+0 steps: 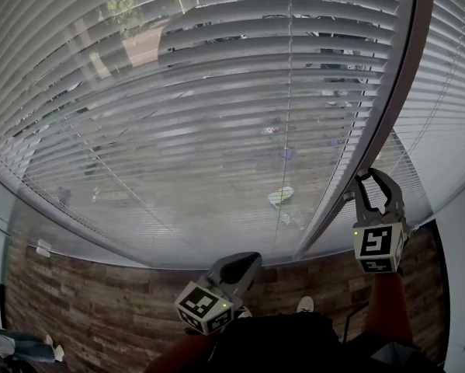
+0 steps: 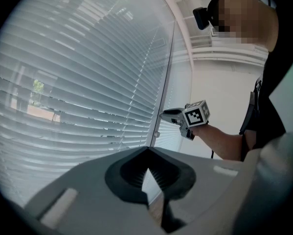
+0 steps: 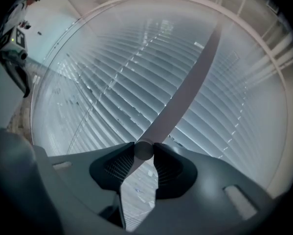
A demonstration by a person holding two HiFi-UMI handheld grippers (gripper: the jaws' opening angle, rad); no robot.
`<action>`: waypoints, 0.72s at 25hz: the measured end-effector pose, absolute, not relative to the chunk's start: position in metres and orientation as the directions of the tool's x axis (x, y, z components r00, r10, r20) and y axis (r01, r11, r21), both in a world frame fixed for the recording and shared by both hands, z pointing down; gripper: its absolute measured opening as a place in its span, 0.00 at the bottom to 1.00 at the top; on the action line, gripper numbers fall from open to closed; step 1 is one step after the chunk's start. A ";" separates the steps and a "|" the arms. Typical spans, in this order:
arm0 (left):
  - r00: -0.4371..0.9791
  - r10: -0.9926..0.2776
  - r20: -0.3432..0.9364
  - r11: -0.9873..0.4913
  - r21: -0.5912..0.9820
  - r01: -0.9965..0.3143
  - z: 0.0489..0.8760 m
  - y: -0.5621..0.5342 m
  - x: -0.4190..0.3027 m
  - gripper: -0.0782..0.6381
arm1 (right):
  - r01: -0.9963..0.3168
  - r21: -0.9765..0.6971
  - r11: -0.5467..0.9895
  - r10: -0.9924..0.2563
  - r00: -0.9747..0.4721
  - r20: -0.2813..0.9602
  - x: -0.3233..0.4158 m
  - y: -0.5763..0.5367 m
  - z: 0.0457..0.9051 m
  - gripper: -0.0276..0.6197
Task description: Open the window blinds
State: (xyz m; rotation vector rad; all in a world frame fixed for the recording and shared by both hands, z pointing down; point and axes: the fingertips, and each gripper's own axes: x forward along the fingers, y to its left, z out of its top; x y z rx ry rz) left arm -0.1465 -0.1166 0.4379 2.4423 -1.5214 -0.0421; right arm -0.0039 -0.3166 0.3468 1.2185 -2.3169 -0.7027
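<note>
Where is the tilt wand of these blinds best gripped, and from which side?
Grip the tilt wand near its free end, coming from the room side with the jaws across it. It is a thin round rod hanging free before the slats, so a gripper closes around it. The right gripper holds it so.

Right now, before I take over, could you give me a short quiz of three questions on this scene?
1. True or false: the left gripper is shut on the wand.
2. What does the right gripper hold? A) a slat B) the wand's end C) nothing
3. Short answer: what does the floor under the blinds look to be made of?

Key: 1 false, it is shut and empty; 2 B; 3 wood planks.
</note>
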 end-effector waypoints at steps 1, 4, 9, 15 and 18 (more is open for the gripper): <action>0.447 -0.887 0.118 -0.413 0.233 -0.881 0.438 -0.117 -0.147 0.11 | -0.611 0.633 0.475 -0.846 -0.516 0.135 -0.003 -0.317 0.347 0.27; 0.446 -0.887 0.122 -0.412 0.230 -0.882 0.438 -0.117 -0.147 0.11 | -0.569 0.693 0.442 -0.857 -0.495 0.141 -0.002 -0.316 0.350 0.27; 0.457 -0.881 0.120 -0.421 0.238 -0.875 0.441 -0.118 -0.145 0.11 | -0.483 0.789 0.379 -0.877 -0.461 0.138 -0.004 -0.315 0.353 0.27; 0.458 -0.884 0.097 -0.426 0.238 -0.873 0.436 -0.119 -0.145 0.11 | -0.456 0.819 0.348 -0.885 -0.447 0.127 -0.004 -0.316 0.354 0.27; 0.461 -0.882 0.100 -0.428 0.238 -0.872 0.437 -0.119 -0.145 0.11 | -0.460 0.815 0.351 -0.885 -0.448 0.129 -0.005 -0.316 0.354 0.27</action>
